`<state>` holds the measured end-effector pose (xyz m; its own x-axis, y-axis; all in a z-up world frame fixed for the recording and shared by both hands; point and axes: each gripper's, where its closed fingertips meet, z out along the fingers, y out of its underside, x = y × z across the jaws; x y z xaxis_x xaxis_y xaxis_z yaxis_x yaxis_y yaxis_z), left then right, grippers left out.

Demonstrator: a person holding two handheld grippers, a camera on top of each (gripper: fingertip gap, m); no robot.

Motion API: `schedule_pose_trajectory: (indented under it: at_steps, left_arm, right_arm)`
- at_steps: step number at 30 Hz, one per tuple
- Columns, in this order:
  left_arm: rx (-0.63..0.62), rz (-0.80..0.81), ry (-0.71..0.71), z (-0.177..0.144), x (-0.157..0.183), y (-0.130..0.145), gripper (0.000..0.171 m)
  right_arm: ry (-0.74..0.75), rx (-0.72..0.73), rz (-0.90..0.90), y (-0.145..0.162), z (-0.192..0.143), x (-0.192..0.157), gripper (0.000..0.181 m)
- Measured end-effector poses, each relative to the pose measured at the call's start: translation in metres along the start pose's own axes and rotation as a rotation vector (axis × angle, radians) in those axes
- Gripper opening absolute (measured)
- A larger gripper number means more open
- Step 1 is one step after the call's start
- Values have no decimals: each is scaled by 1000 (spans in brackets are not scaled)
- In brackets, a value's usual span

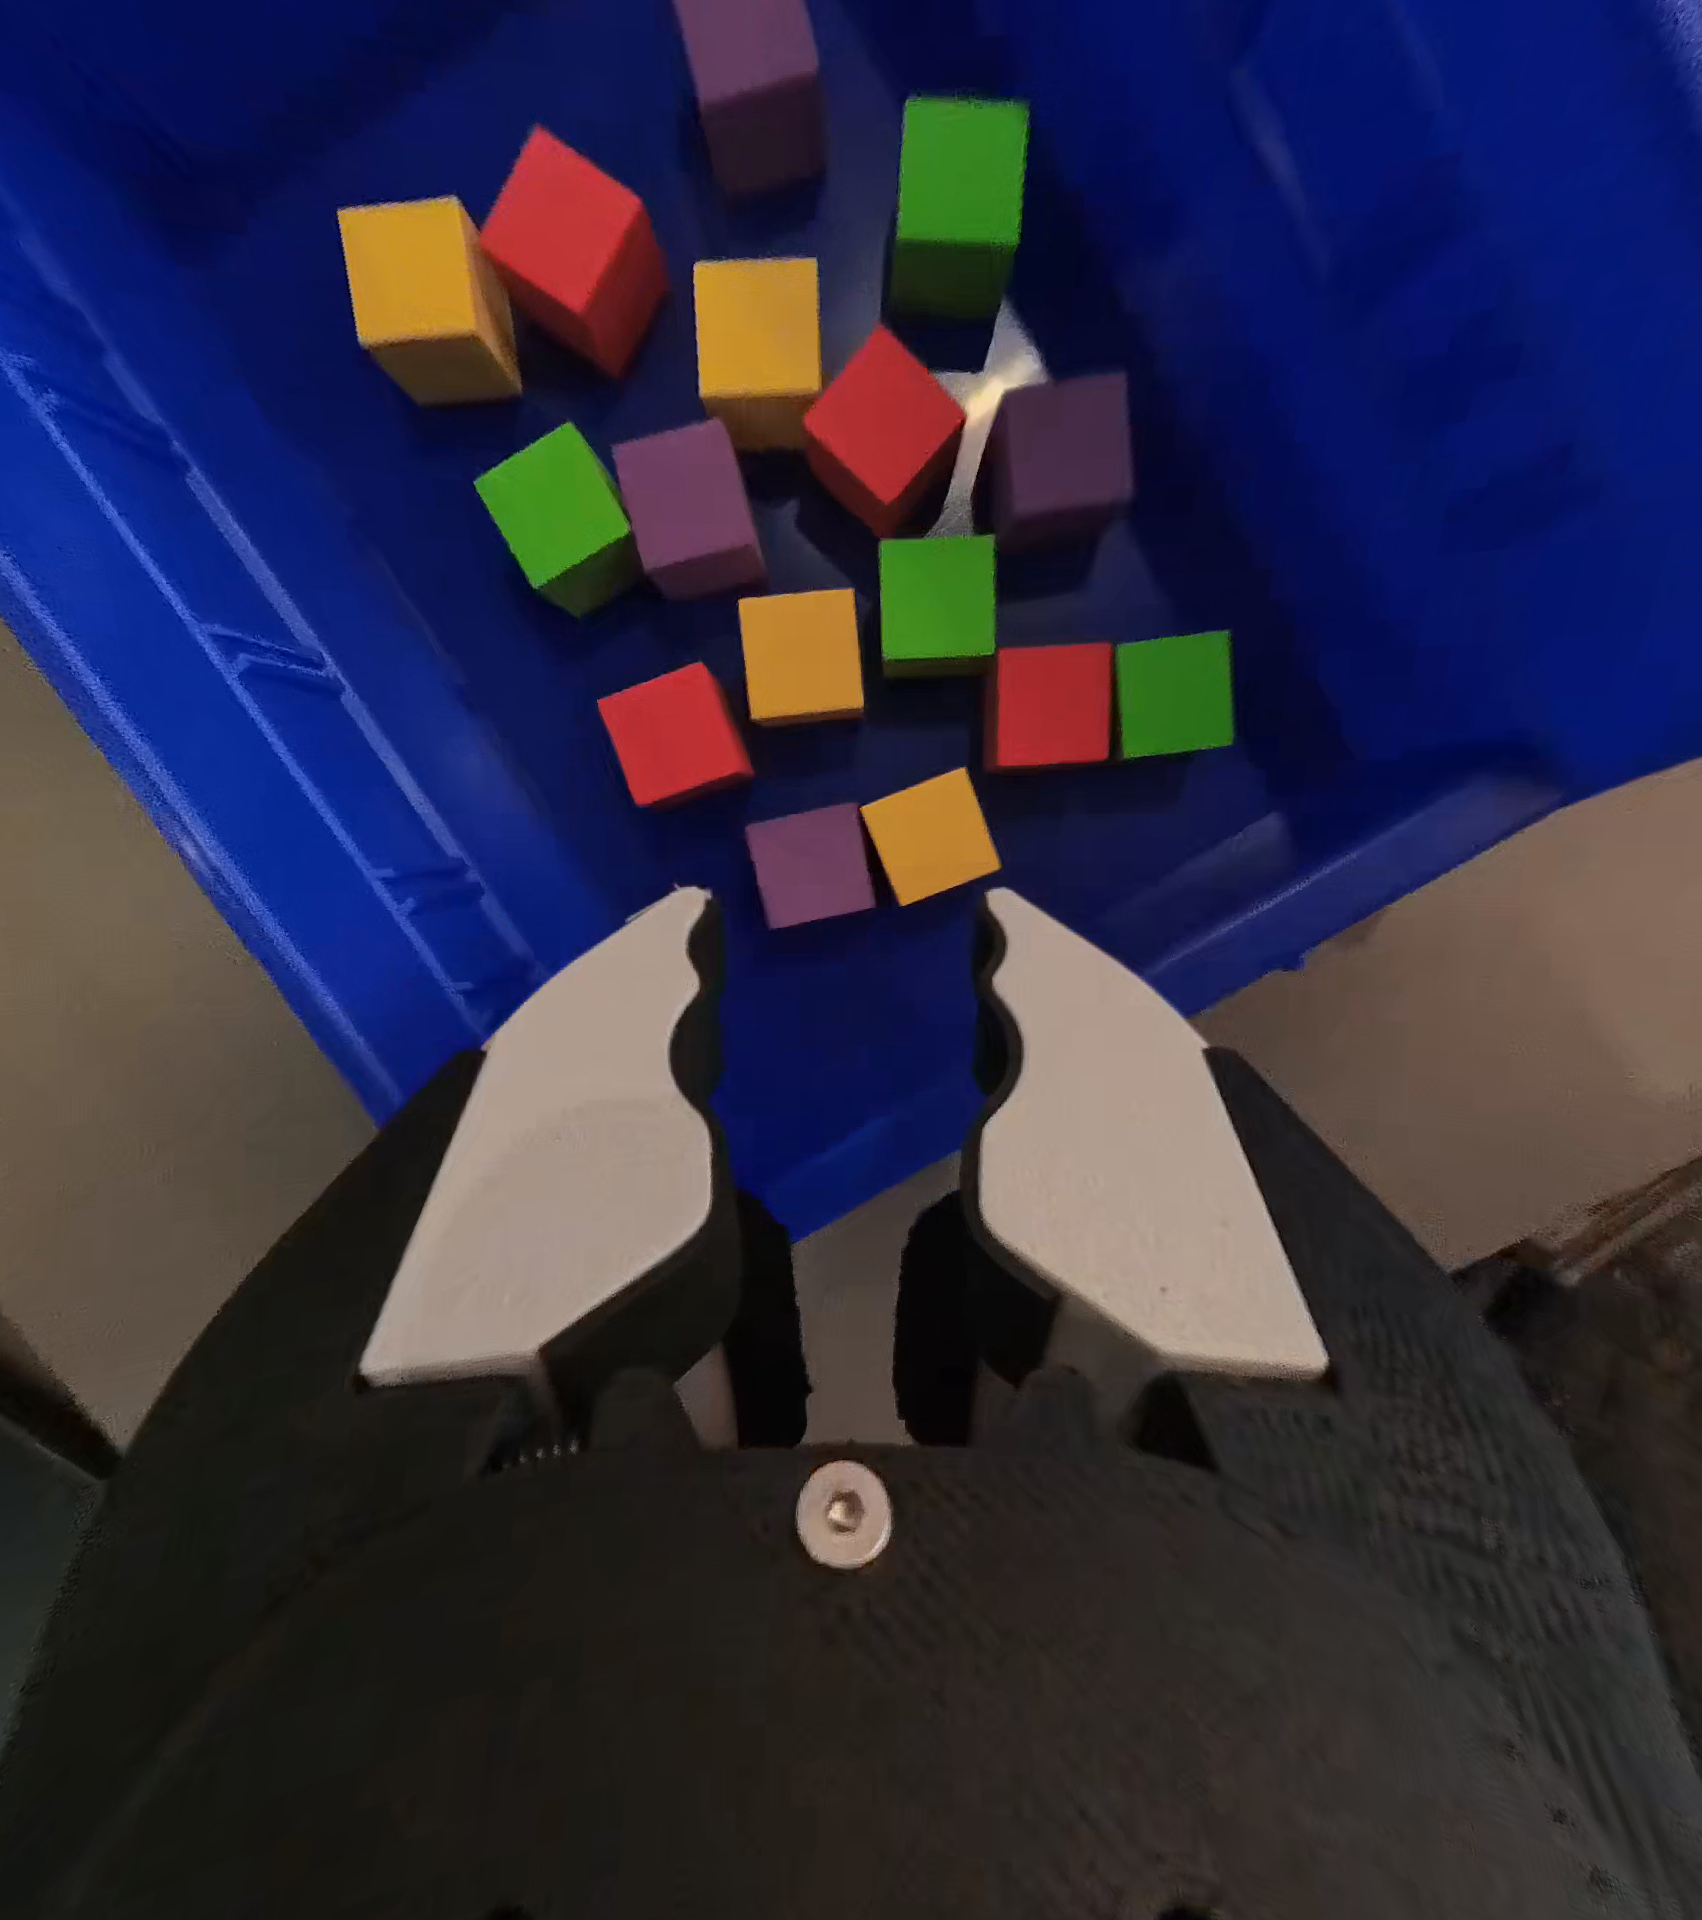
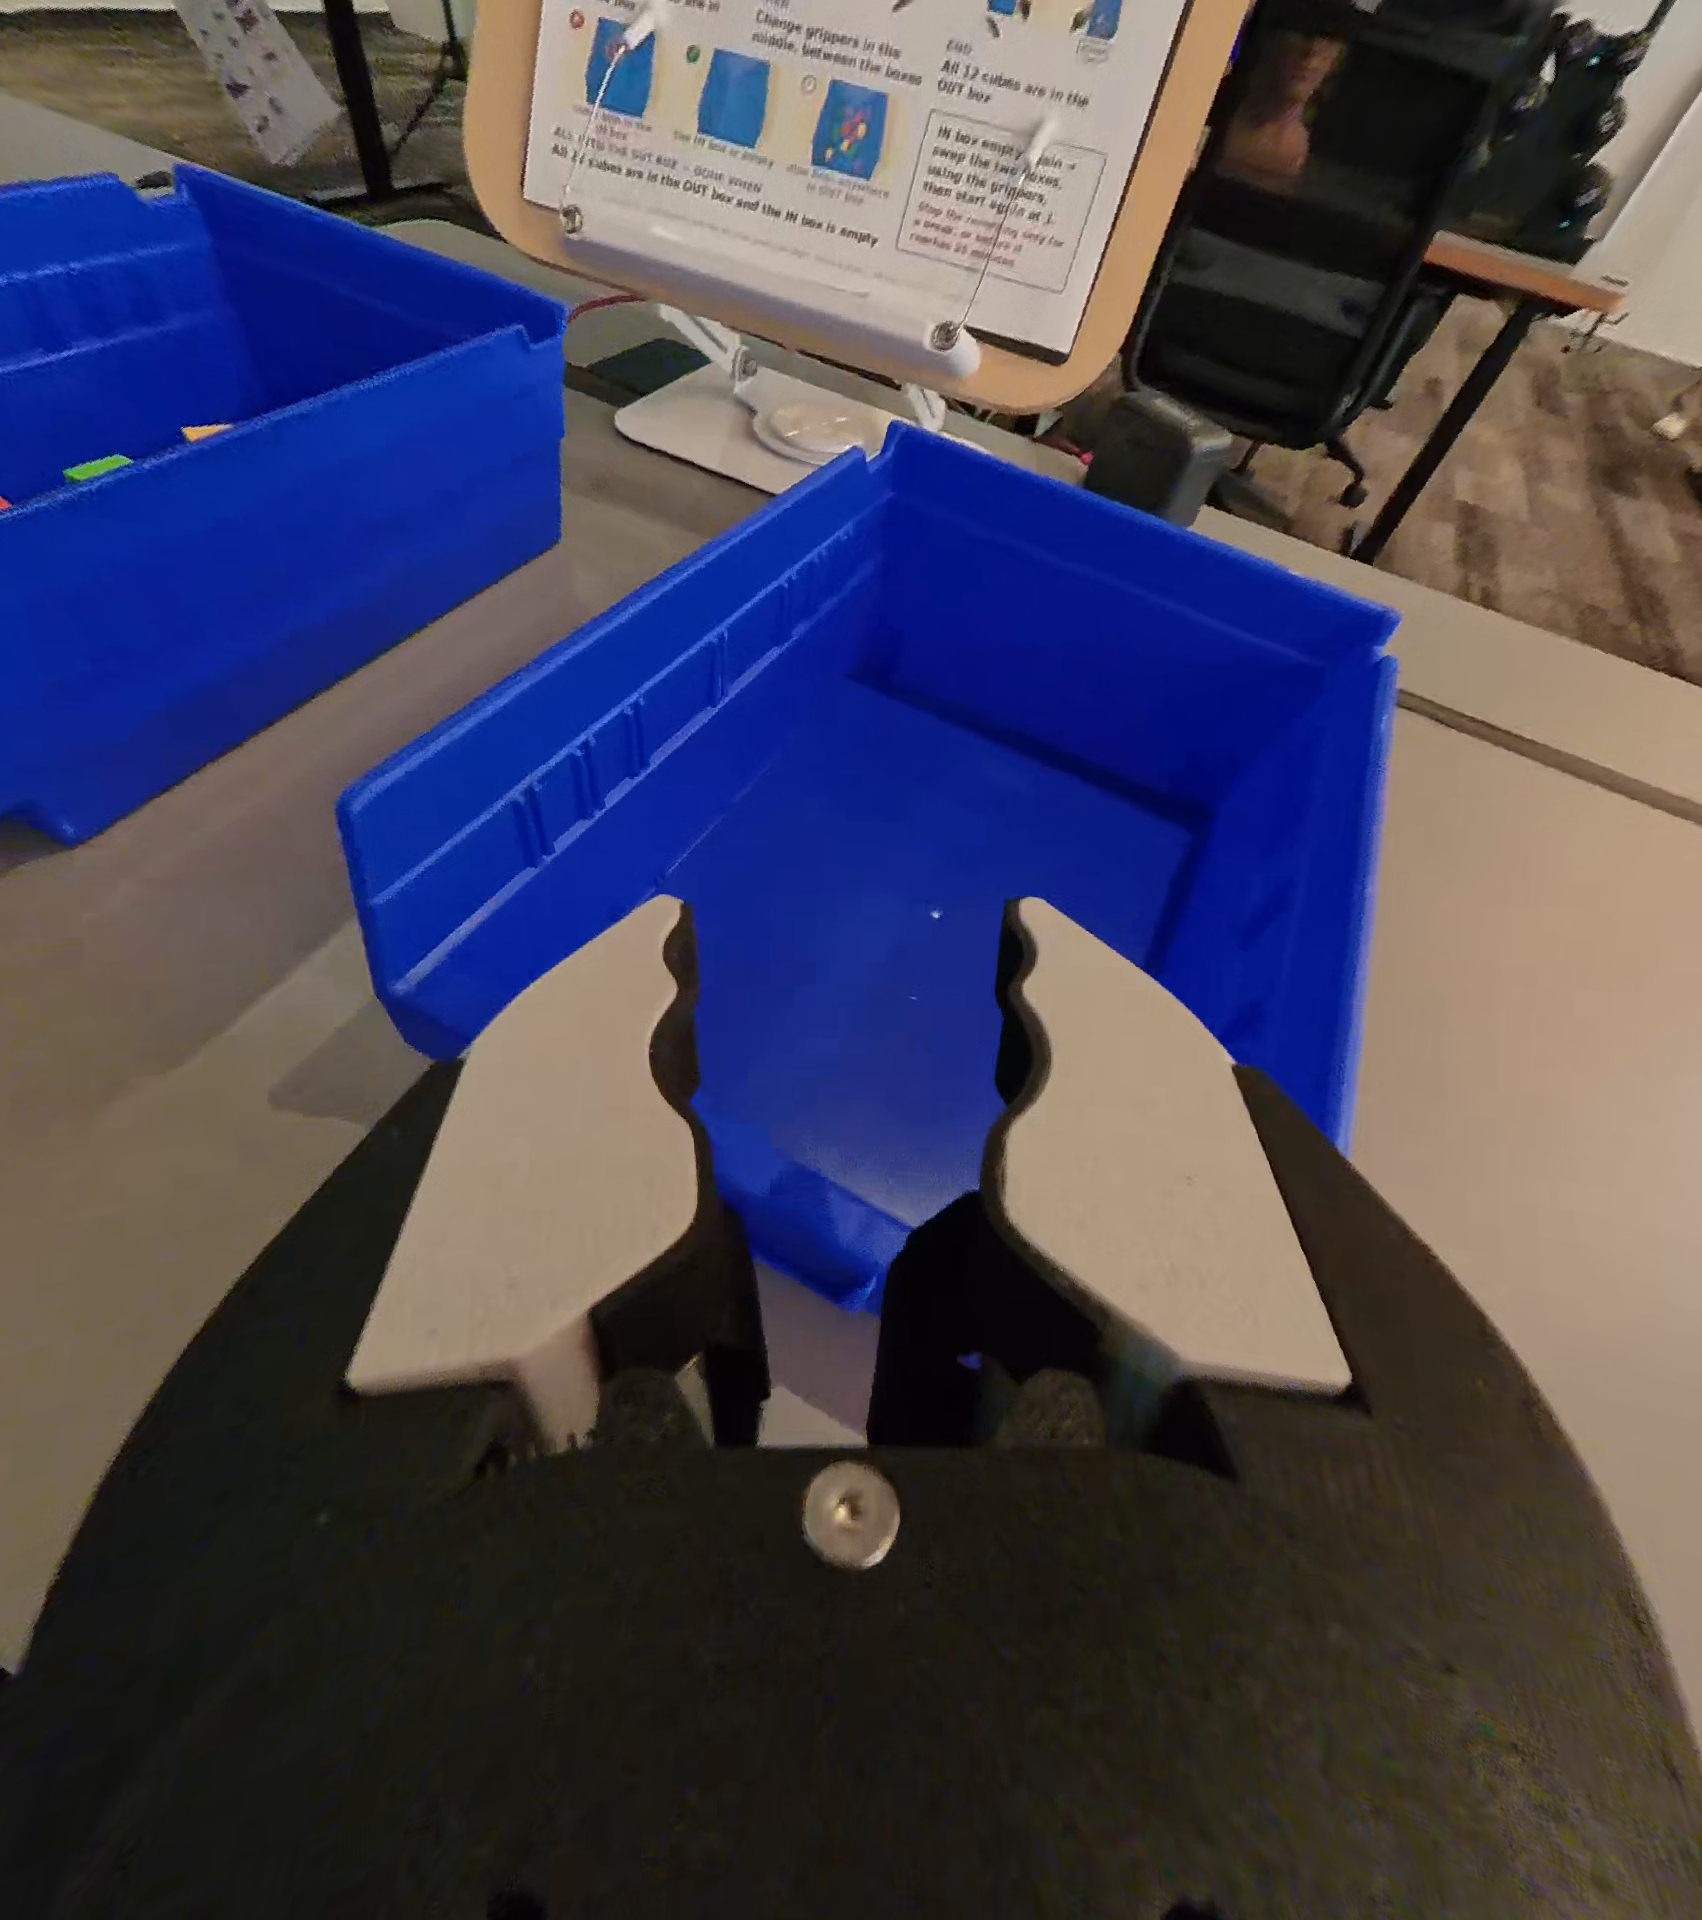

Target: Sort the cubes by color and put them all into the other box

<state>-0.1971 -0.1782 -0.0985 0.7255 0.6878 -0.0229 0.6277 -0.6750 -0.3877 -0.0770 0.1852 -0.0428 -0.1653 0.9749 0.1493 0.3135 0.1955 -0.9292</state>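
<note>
Two grippers agape | left gripper (image 1: pixel 842 909) above purple cube (image 1: pixel 809 864) | right gripper (image 2: pixel 842 914) over bare bin (image 2: pixel 618 727)

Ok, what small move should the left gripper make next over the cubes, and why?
Probably ease the open left gripper forward and down to straddle the small purple cube. That cube lies nearest its fingertips in the blue plastic bin, touching a yellow cube, so the approach should stay narrow.

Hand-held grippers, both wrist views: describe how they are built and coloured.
The left hand-held gripper and right hand-held gripper look alike: a broad black body with a rough printed texture, one silver screw at the centre, and two pale grey fingers tapering to the tips, with black wavy inner edges. No cables, markings or sleeves show.
</note>
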Motion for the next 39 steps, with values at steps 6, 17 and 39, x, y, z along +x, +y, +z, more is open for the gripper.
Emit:
schedule_pose_trajectory:
  at_steps: [6, 17, 39]
  left_arm:
    - [-125, 270, 70, 16, 22, -1, 37]
    - [-248, 1006, 148, 34, 21, 9, 38]
    - [222, 468, 766, -41, 86, -47, 28]
  right_arm:
    - [-24, 41, -35, -14, 7, 7, 56]
    - [41, 106, 8, -26, -18, 30, 55]
    - [-187, 240, -229, -49, -17, -40, 58]
